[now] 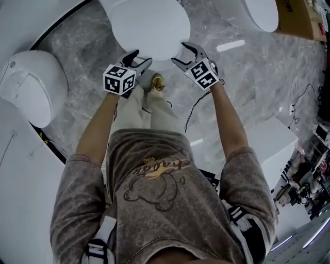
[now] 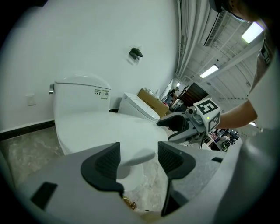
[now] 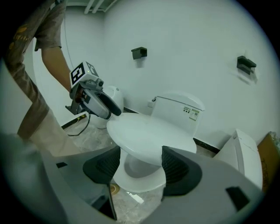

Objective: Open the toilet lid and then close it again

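The white toilet lid (image 1: 149, 26) lies down over the bowl (image 3: 139, 177), in front of the tank (image 3: 177, 108). My left gripper (image 1: 140, 59) is open at the lid's front left edge. In the left gripper view the lid's front rim (image 2: 139, 156) shows between the spread jaws of that gripper (image 2: 138, 162). My right gripper (image 1: 181, 54) is open at the front right edge. Its own view has the lid (image 3: 146, 135) just beyond the open right gripper (image 3: 140, 166). Neither gripper holds anything. Each gripper shows in the other's view, the left gripper (image 3: 94, 98) and the right gripper (image 2: 179, 124).
A second toilet (image 1: 31, 85) stands to the left and a third (image 1: 260, 13) at the top right, beside a cardboard box (image 1: 296, 18). A white block (image 1: 268, 142) sits to the right, and cables trail over the marble floor (image 1: 247, 67). My own legs are close below the lid.
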Motion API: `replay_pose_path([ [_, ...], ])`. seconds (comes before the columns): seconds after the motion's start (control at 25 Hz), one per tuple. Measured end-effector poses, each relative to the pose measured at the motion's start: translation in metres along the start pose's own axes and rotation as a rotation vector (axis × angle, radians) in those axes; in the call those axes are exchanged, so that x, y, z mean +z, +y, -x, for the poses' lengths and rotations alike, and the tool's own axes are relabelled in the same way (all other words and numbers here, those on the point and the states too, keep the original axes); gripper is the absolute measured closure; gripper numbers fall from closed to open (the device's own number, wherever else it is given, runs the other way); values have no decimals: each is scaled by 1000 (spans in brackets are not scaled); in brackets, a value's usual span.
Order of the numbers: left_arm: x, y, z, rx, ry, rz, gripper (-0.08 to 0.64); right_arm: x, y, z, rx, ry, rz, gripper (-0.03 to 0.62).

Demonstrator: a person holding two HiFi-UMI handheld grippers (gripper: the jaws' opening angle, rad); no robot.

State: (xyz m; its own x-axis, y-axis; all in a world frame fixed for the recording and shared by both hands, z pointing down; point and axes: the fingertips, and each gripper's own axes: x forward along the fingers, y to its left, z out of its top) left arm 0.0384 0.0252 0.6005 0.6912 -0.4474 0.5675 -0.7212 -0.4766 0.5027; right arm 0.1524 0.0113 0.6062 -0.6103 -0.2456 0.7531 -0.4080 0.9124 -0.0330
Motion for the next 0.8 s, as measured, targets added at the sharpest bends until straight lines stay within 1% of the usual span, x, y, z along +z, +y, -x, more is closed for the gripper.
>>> replay_pose_path([
  [0.12,-18,0,-8,18,7,-1,290,-20,9,-6,-6,20,41,304],
  [0.2,-26,-1,-11,31,7,-3,289,-28,16,-8,13,14,52,305],
  [0.24,-29,-1,-12,35,6,-1,290,-30,20,-8,34,3,40,305],
  [0.36,-38,0,-17,40,9,1,290,-31,26,-8,104,-45,-56,305],
  [0.48,-50,2,-24,40,30,3,291,-40,28,-15,140,-40,-129,305],
  [0.64,-72,6,-33,36,58,20,291,-58,33,-28,142,-27,-189,305],
  [0.8,-96,10,-48,35,104,10,291,-82,34,-45,125,-7,-275,306],
])
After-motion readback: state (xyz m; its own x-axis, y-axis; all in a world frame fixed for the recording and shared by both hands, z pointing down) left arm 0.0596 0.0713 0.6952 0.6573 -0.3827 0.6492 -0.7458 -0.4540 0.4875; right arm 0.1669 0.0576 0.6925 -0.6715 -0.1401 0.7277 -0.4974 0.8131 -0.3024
